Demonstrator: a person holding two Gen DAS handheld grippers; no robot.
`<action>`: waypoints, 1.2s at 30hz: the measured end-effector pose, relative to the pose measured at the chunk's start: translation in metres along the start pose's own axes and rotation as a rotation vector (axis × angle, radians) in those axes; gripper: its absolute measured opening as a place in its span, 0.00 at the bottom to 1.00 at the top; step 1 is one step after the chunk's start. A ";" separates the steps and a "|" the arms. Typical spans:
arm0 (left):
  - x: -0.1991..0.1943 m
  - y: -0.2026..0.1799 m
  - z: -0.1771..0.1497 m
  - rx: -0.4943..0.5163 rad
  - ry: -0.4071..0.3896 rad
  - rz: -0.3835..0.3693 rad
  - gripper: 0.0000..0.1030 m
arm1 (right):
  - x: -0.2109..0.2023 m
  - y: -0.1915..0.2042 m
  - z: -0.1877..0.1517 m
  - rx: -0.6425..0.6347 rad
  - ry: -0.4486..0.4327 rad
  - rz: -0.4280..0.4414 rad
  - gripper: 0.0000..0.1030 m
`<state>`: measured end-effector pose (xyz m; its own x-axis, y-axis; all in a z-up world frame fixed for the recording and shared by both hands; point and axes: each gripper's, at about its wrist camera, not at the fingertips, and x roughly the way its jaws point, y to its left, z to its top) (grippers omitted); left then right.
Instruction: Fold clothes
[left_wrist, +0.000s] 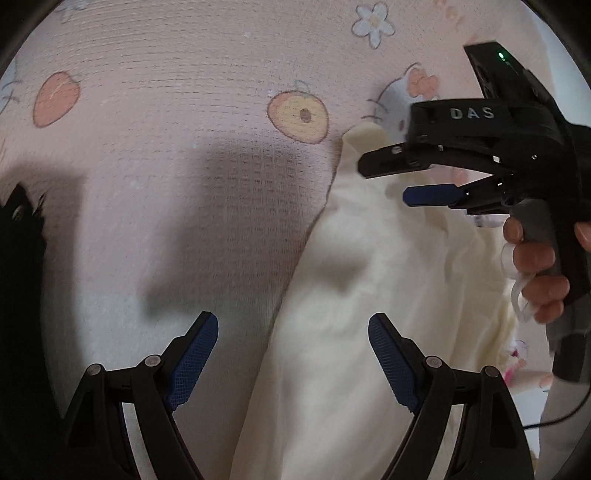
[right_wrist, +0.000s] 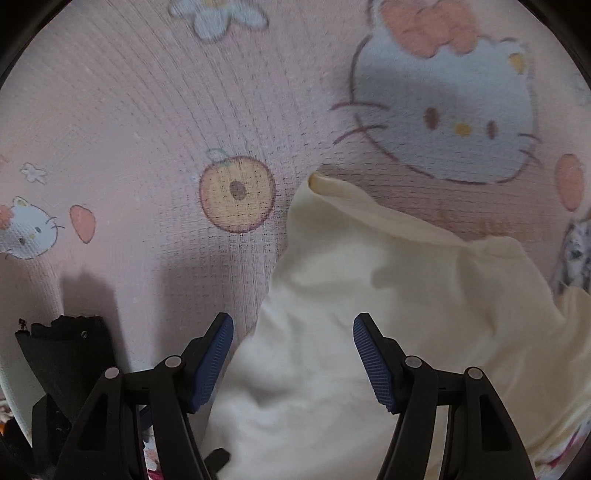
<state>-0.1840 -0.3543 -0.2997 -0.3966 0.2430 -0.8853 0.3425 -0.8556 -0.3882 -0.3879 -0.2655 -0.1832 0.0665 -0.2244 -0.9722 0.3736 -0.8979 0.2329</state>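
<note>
**Both grippers gaped over a cream garment on the cartoon sheet**

The cream garment (left_wrist: 351, 332) lay rumpled on a pink printed sheet (left_wrist: 166, 110), one narrow end reaching up to a point just beside the orange fruit print (left_wrist: 298, 116). I take that fruit print as the landmark. The cloth spread down and away from it, creased and bunched, with no tidy fold line that I could make out.

The left gripper (left_wrist: 293, 358) hung with its jaws spread wide, below the fruit print, straddling the garment's edge and holding nothing. The right gripper (right_wrist: 293, 360) was likewise released, its blue pads apart over the cloth; in the left view it sat beside the fruit print near the garment's pointed end, a hand (left_wrist: 535, 273) wrapped around its grip. Standing so, they seemed placed to take an edge, or equally to have let one go; the pictures fit either.

The sheet was a coarse weave printed with cat faces, flowers and strawberries. A dark object (right_wrist: 70, 354) lay well off from the fruit print, on the side away from the garment. Little of the room showed.
</note>
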 end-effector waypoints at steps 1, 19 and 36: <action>0.002 -0.002 0.003 0.008 -0.006 0.010 0.81 | 0.005 -0.001 0.002 0.005 0.009 0.002 0.65; 0.037 -0.023 0.038 0.036 -0.018 0.061 0.81 | 0.033 0.005 0.034 -0.019 0.003 -0.079 0.65; 0.034 -0.020 0.041 -0.001 -0.013 -0.070 0.07 | 0.009 -0.038 0.007 0.008 -0.117 0.073 0.06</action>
<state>-0.2393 -0.3477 -0.3117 -0.4307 0.2960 -0.8526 0.3146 -0.8362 -0.4492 -0.4081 -0.2363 -0.2004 -0.0154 -0.3318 -0.9432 0.3644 -0.8803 0.3037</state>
